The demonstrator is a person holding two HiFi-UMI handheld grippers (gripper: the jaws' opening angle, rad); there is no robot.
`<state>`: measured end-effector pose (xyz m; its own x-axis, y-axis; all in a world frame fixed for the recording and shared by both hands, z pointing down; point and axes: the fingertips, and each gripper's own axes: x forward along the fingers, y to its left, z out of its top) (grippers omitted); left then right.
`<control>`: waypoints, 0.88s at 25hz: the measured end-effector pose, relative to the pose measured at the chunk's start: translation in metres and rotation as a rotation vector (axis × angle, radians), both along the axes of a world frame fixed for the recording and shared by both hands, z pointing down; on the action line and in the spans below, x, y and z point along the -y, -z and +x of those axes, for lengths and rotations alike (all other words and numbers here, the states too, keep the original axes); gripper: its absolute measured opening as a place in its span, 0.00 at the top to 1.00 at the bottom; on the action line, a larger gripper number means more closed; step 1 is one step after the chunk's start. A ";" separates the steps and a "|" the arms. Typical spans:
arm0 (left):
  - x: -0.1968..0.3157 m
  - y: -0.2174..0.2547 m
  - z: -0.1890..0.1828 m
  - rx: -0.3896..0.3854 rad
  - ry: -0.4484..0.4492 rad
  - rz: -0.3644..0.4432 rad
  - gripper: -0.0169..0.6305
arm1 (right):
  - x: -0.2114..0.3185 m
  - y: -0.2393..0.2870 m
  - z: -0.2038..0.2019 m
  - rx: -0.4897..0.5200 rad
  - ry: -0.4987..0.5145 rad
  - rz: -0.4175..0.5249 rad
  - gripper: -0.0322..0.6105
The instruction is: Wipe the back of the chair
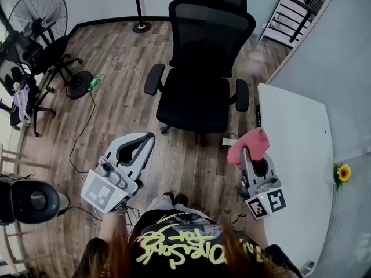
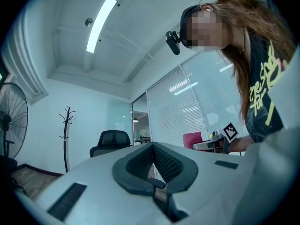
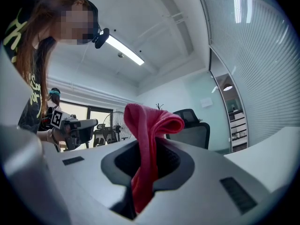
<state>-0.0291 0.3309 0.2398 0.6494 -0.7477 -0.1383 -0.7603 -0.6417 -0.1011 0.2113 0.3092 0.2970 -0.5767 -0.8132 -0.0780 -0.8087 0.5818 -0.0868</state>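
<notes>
Left gripper (image 1: 149, 138) is low at the person's left, jaws clenched together tip to tip with nothing between them; its own view (image 2: 153, 146) confirms the pads meet. Right gripper (image 1: 246, 150) is at the person's right, just beside the edge of the white desk (image 1: 295, 155), clamped on a red cloth (image 1: 250, 143). In the right gripper view (image 3: 151, 142) the cloth (image 3: 147, 121) runs up between the pads and folds over above the tips, rest hanging down into the jaw throat. Both grippers are held over wood floor (image 1: 116, 114), apart from each other. Black mesh office chair (image 1: 200, 91) stands just ahead of them, not touching either, seat toward the person, backrest (image 1: 211, 30) and headrest on the far side. Chair also shows past the jaws in both gripper views (image 2: 110, 142) (image 3: 192, 125). Sunflower (image 1: 344, 172) at the desk's right edge. Further out: pedestal fan (image 1: 39, 7) at far left, coat stand (image 1: 141, 25) base by the back wall
</notes>
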 end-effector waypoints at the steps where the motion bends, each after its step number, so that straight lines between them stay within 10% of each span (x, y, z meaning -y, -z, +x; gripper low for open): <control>1: 0.000 0.000 0.001 0.000 0.001 0.003 0.98 | 0.001 0.000 0.001 0.001 0.001 0.001 0.86; 11: 0.014 -0.016 0.006 0.003 0.010 -0.052 0.98 | 0.020 -0.013 0.003 -0.017 0.015 -0.020 0.86; 17: 0.070 -0.073 -0.005 0.061 0.102 -0.334 0.98 | 0.057 -0.043 -0.003 -0.097 -0.002 -0.122 0.86; 22: 0.108 -0.084 -0.011 0.066 0.121 -0.368 0.98 | 0.085 -0.051 0.001 -0.112 -0.026 -0.139 0.86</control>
